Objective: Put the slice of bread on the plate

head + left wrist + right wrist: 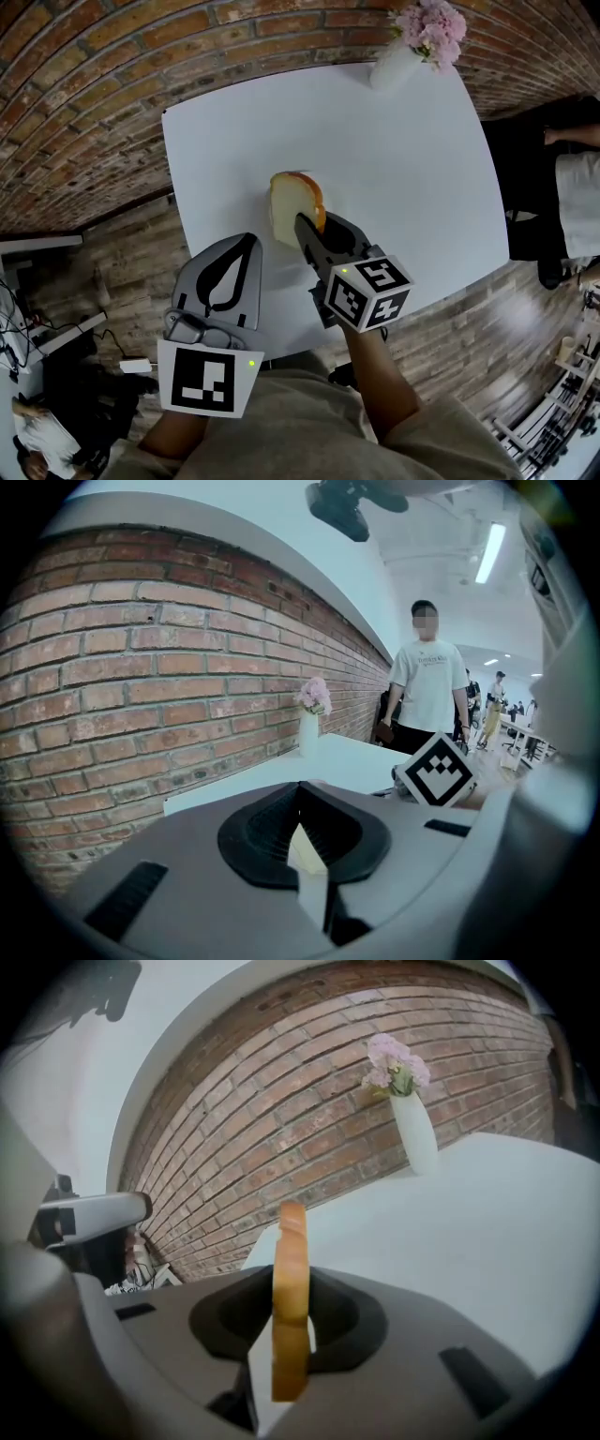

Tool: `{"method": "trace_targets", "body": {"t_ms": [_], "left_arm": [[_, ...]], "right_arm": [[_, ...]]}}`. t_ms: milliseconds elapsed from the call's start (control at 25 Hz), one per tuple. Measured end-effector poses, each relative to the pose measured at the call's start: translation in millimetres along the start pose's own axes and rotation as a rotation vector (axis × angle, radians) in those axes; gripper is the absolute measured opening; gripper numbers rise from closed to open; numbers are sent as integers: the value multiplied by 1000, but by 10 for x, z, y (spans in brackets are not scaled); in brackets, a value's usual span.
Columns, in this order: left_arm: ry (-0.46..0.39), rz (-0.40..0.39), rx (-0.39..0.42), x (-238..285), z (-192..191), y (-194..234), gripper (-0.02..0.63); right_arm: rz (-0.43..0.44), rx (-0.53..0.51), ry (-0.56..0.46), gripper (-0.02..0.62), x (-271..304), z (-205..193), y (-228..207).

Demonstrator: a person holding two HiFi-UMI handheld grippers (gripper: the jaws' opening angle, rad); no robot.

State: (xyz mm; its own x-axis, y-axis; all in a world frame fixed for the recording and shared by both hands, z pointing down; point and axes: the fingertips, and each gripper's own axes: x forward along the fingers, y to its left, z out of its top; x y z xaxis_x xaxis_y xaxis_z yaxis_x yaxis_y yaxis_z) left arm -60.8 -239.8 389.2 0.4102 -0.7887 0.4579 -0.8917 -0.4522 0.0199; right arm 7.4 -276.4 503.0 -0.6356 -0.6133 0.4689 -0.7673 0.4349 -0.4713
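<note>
Right gripper [314,228] narrow around bread slice [286,208] (left gripper [249,239] tip-to-tip)

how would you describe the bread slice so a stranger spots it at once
Start at the white table. Over its near half, the right hand-held gripper pinches the bread slice upright on edge. It is the only tan-crusted thing there; the vase of pink flowers stands at the far corner.
</note>
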Motion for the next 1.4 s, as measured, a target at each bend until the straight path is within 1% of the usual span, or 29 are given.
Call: {"method": "trace_targets", "body": {"t_ms": [120, 200, 520, 640, 680, 720, 760, 800, 840, 880, 960, 1000, 1120, 1280, 1400], "left_arm": [[3, 4, -6, 22, 1, 7, 9], [6, 7, -11, 30, 0, 12, 9], [11, 6, -22, 57, -20, 16, 9], [8, 3, -20, 44, -15, 5, 9], [7, 4, -19, 38, -14, 7, 9], [5, 4, -19, 34, -12, 11, 9], [3, 5, -18, 31, -10, 17, 9], [3, 5, -18, 27, -10, 24, 9], [3, 5, -19, 23, -13, 30, 9], [4, 5, -21, 19, -16, 35, 9], [4, 6, -26, 11, -19, 45, 9], [4, 6, -27, 7, -19, 52, 9], [0, 5, -28, 1, -21, 77, 9], [-2, 5, -34, -9, -23, 100, 9], [-11, 0, -30, -23, 0, 102, 9]], "right_arm": [[18, 24, 10, 101, 40, 4, -55], [10, 26, 20, 103, 49, -4, -105], [-74, -9, 85, 127, 40, -100, -297], [-131, -32, 104, 150, 29, -135, -364], [-152, -45, 115, 160, 30, -151, -389], [-172, -62, 134, 197, 39, -175, -412], [-189, -82, 158, 276, 54, -209, -430], [-202, -100, 183, 299, 73, -246, -442], [-212, -116, 204, 300, 90, -280, -451], [-226, -129, 222, 320, 103, -311, -462], [-259, -147, 255, 391, 117, -365, -493], [-273, -150, 267, 414, 123, -388, -506], [-303, -149, 271, 425, 128, -407, -529], [-349, -169, 224, 430, 92, -307, -560], [-359, -161, 183, 430, 52, -233, -560]]}}
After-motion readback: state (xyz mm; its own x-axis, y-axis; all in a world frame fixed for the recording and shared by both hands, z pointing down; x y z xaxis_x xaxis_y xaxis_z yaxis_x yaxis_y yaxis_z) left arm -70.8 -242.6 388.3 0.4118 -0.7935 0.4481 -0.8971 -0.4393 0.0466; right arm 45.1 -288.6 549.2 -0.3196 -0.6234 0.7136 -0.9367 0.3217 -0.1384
